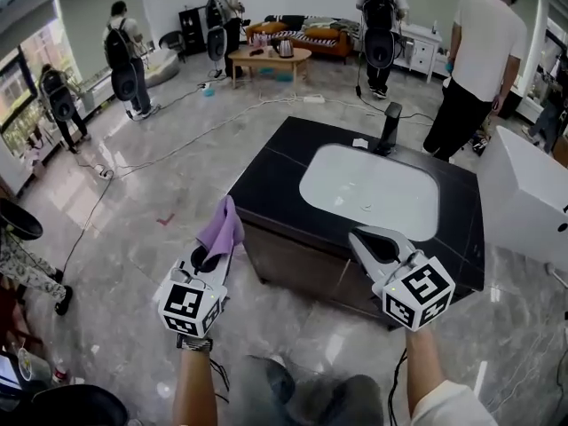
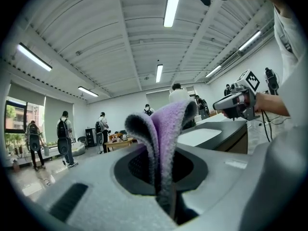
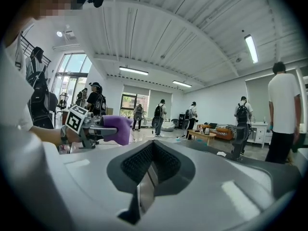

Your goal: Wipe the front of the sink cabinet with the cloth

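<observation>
The purple cloth (image 1: 223,229) is pinched between the 2 jaws of the left gripper (image 1: 211,257). Its free end stands up in a soft fold, so there is loose fabric to press flat on a surface. It is held in the air, near the left corner of the sink cabinet (image 1: 297,272), and seems apart from it. The cabinet's dark front faces the person, under the black countertop (image 1: 275,169) with the white basin (image 1: 371,192). The right gripper (image 1: 362,241) hangs over the front edge with its jaws pressed together on nothing; I judge it is not needed for wiping. The wiping has probably not begun.
</observation>
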The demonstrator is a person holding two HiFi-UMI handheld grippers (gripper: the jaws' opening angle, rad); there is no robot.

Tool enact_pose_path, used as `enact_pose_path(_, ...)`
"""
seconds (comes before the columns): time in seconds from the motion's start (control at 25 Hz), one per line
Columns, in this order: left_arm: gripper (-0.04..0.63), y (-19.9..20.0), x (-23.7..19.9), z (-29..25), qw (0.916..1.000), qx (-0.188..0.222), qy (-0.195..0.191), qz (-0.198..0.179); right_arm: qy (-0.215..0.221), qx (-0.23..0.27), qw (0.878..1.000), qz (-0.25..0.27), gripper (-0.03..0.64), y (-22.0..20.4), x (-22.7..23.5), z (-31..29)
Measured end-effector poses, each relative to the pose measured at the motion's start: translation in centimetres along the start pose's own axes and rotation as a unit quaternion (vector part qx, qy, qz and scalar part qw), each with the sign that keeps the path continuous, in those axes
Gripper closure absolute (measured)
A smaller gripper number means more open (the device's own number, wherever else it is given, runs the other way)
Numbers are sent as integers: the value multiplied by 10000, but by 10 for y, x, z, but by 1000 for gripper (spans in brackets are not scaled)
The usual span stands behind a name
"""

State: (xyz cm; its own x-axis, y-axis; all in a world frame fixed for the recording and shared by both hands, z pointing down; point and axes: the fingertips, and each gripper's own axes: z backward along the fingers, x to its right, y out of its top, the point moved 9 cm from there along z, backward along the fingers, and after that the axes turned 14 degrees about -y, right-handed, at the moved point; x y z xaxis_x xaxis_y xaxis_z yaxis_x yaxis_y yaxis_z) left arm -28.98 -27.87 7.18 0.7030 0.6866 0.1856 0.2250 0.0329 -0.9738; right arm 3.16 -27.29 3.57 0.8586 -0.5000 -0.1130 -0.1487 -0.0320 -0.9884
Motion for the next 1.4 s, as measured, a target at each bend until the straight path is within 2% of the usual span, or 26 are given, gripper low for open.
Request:
enact_pose_path(0.16, 551, -75, -19, -17, 9991, 179, 223, 325, 79, 36, 9998, 198, 611, -58, 1, -28)
enact_pose_path(0.4, 551, -174, -29, -33, 9991, 257, 337, 70, 152, 334, 9993, 67, 611, -142, -27, -52)
enact_pose_path(0.48, 551, -204, -30, -39, 9988, 280, 402, 21, 215, 296, 9991, 209, 611, -169, -35, -54)
enact_pose_path(0.56, 551, -231, -33, -40, 9983, 327, 485, 59, 173, 261, 9988, 371, 611, -193, -43, -57)
enact_pose_path(0.68, 551, -264, -38, -38, 9977, 348, 574, 131, 120, 292, 9992, 249, 611, -221, -49, -60)
enact_pose_path(0.92, 551, -293, -43, -47, 9980, 165, 601, 78, 97, 238, 9996, -97, 611, -260, -51, -61)
enact_pose_path(1.2, 551, -303, -74, -69, 9955, 289, 858, 288, 323, 138, 9994, -16, 611, -283, -56, -68)
enact_pose_path(1.4, 551, -322, -93, -82, 9947, 160, 985, 262, 357, 25, 9994, 5, 611, -297, -57, -72)
